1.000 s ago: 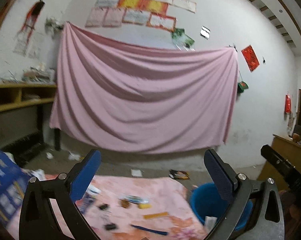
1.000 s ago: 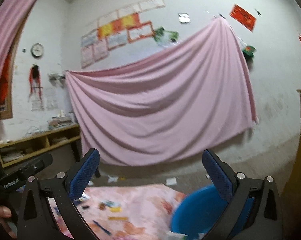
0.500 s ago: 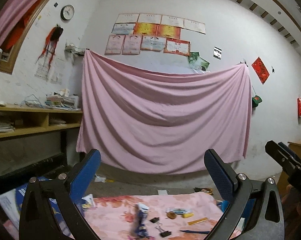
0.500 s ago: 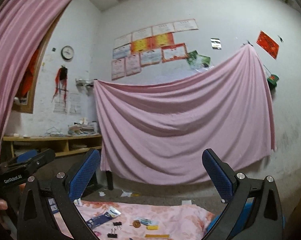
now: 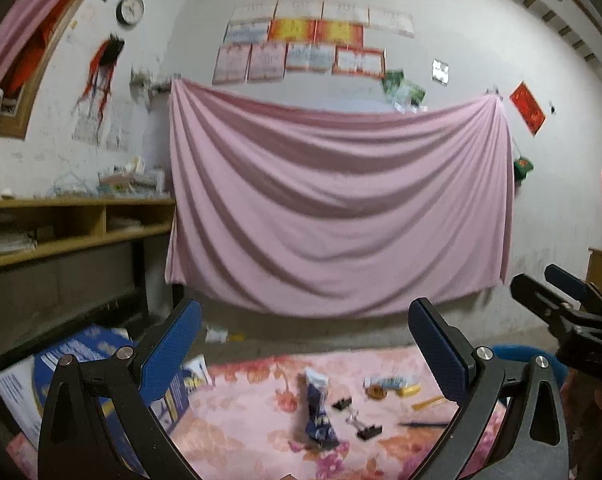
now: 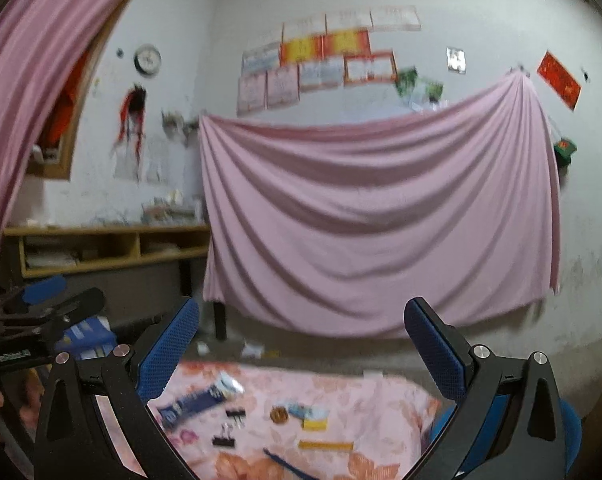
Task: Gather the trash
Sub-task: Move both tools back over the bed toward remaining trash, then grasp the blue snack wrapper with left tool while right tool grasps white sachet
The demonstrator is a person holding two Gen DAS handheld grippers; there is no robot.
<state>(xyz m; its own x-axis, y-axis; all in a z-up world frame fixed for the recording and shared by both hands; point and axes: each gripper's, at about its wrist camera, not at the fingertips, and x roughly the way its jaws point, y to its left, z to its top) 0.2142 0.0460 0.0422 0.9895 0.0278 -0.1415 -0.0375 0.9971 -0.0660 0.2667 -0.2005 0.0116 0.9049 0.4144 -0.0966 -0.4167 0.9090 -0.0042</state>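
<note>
Left wrist view shows the trash lying on a pink floral cloth [image 5: 237, 420] that covers what seems a low table or bed, below and between the fingers of the left gripper [image 5: 305, 332]: a dark blue snack wrapper [image 5: 318, 414] nearest the middle, two black binder clips [image 5: 365, 428] just to its right, then a small round brown thing [image 5: 377, 393], a light blue packet [image 5: 389, 381], a yellow piece [image 5: 409, 390], a yellow strip [image 5: 429, 402] and a dark pen [image 5: 423, 425] towards the right finger. Both pairs of fingers stand wide open and hold nothing; each is raised well above the litter and aimed mostly at the wall. I judge this the approach, with no piece picked yet. The next move calls for tipping a gripper down, setting its fingers on either side of one piece, probably the wrapper, and closing on it. The blue bin [image 6: 573, 428] appears in the right wrist view behind the right finger of the right gripper [image 6: 301, 332], close by the cloth's edge; the left view gives only a sliver of its rim. The left view alone shows a blue-and-white cardboard box [image 5: 81, 364] beyond its left finger. Each view catches the other gripper at its margin.
</note>
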